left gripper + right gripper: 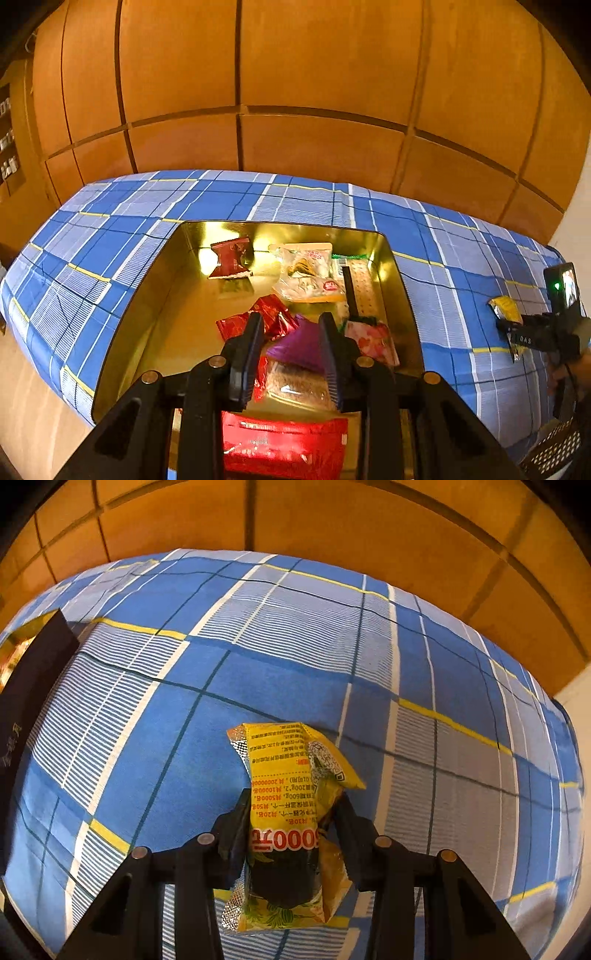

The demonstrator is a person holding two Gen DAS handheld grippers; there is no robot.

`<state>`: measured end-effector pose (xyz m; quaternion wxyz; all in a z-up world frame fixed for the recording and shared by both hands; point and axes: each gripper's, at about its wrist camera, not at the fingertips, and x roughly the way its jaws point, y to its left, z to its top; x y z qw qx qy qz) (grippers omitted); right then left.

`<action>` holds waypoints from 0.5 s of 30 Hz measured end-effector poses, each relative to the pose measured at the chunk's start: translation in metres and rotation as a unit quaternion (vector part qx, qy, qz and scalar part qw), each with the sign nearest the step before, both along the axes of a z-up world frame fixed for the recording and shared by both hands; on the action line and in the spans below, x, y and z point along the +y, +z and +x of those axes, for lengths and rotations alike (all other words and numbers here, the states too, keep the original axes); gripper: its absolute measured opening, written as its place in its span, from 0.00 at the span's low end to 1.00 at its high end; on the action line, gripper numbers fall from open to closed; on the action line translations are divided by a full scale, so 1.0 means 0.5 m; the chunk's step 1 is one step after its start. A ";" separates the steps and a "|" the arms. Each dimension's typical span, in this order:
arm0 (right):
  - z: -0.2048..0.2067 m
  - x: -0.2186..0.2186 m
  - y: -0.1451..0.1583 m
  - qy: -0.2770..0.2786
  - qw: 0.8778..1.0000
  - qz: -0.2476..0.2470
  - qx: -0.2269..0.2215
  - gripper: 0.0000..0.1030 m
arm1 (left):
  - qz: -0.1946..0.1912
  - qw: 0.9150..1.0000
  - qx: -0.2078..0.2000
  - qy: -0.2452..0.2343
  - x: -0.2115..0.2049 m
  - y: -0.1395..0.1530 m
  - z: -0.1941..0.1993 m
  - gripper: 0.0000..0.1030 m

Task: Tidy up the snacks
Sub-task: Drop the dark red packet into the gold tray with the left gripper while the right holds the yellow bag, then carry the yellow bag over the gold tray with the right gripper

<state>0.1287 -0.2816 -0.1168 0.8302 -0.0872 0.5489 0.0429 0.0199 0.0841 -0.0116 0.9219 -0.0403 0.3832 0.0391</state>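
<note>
Right gripper: jaws clamped on yellow snack packet, which sticks out lengthwise past the fingertips, above the blue plaid cloth. From the left wrist view, packet and gripper sit well right of the gold tin. Left gripper: jaws apart, nothing between them, hanging over the tin's near end, above purple packet and red foil packets.

warm light, tin glare, fisheye warp
</note>
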 end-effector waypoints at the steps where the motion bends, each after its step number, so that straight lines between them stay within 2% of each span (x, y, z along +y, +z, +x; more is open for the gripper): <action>1: -0.003 -0.001 0.000 -0.005 1.000 0.002 -0.002 0.42 | 0.002 1.000 -0.003 -0.001 -0.002 0.001 -0.006 0.30; 15: -0.064 0.029 0.010 -0.039 0.999 0.025 0.002 0.41 | -0.006 1.000 -0.008 -0.014 -0.017 -0.006 -0.042 0.30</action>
